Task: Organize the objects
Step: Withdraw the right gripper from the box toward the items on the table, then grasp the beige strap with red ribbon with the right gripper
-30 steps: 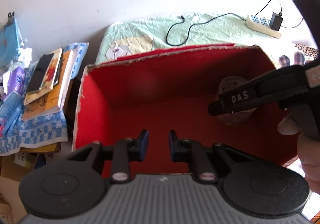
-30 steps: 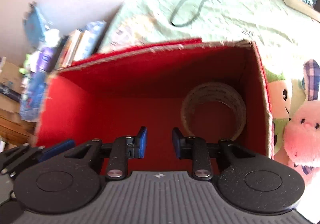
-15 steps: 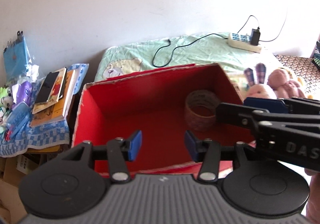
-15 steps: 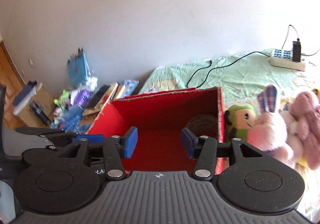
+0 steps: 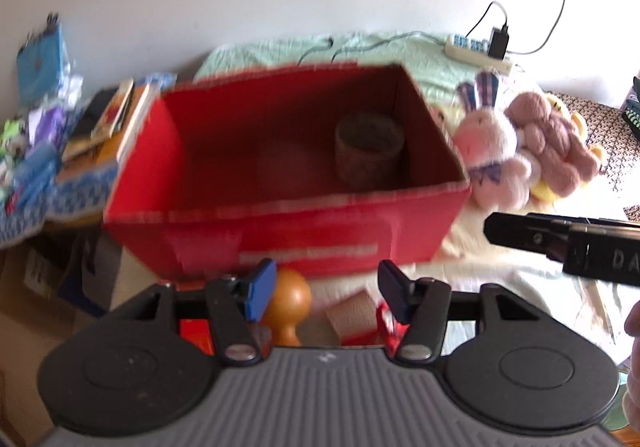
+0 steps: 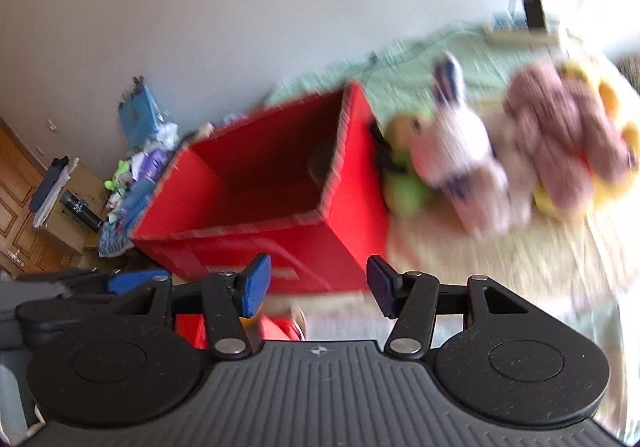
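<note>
Both sets of my fingers stand spread and empty, the left gripper [image 5: 326, 295] just above a wooden knob [image 5: 289, 301] and small clutter in front of the red box [image 5: 280, 231], the right gripper [image 6: 318, 285] beside its near corner; only a tape roll [image 5: 370, 151] lies inside, in the far right corner; I judge the job barely begun, with the plush toys [image 5: 520, 143] piled on the bed [image 5: 400, 51] beside the box.

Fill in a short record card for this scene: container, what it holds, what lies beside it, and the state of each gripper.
container: red box, open top
holds: one tape roll, near its right end
beside it: pink plush rabbit and other soft toys, on the right, outside the box
near side: orange knob-shaped object, outside the box
left gripper: open, holding nothing
right gripper: open, holding nothing
</note>
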The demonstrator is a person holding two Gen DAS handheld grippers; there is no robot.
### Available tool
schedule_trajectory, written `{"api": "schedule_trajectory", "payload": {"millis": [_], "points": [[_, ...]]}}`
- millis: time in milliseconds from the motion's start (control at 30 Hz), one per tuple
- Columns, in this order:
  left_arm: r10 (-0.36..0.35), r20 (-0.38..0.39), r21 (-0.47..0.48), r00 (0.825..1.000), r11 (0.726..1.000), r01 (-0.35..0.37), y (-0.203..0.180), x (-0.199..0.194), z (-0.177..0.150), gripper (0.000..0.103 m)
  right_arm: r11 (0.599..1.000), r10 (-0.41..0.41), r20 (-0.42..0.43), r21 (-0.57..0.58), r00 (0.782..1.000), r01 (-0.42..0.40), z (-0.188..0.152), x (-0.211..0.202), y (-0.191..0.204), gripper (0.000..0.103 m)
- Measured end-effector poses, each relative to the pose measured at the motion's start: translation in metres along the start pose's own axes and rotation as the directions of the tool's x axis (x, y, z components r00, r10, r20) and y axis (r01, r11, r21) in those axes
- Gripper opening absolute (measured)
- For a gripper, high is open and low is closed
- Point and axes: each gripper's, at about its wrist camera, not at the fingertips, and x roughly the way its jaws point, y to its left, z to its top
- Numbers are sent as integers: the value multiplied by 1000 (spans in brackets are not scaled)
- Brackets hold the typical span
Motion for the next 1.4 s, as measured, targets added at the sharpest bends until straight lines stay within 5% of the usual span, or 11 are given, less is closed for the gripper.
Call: {"api": "schedule_trajectory", "payload": {"millis": [333,600,700,933,1200,1267,1400], "points": [[-145,-76,-80,987,987,139,5,0,-46,53,990,94,-205,126,974,-69,-39,26,-24,55],[-312,-157,-69,937,950,305,-11,14,-63,52,977,186,-261,149,947,-151,-51,45,-15,51],[-380,-186,-71,906,925,374,-14,18,-69,52,979,181,-273,140,945,-147,-51,54,-14,48],[-321,-258,13,911,942,335,-21,33,-88,52,982,181,-296,106,938,-157,-56,71,-9,48],[-320,-240,7,916,944,331,-10,42,-89,54,981,189,-293,95,937,-168,-60,83,-4,47],[-322,-247,7,914,942,334,-13,48,-87,54,979,198,-309,100,930,-175,-60,85,-2,34],[-328,-265,-2,907,940,340,-14,58,-83,58,971,226,-310,154,923,-185,-63,81,-8,28]]}}
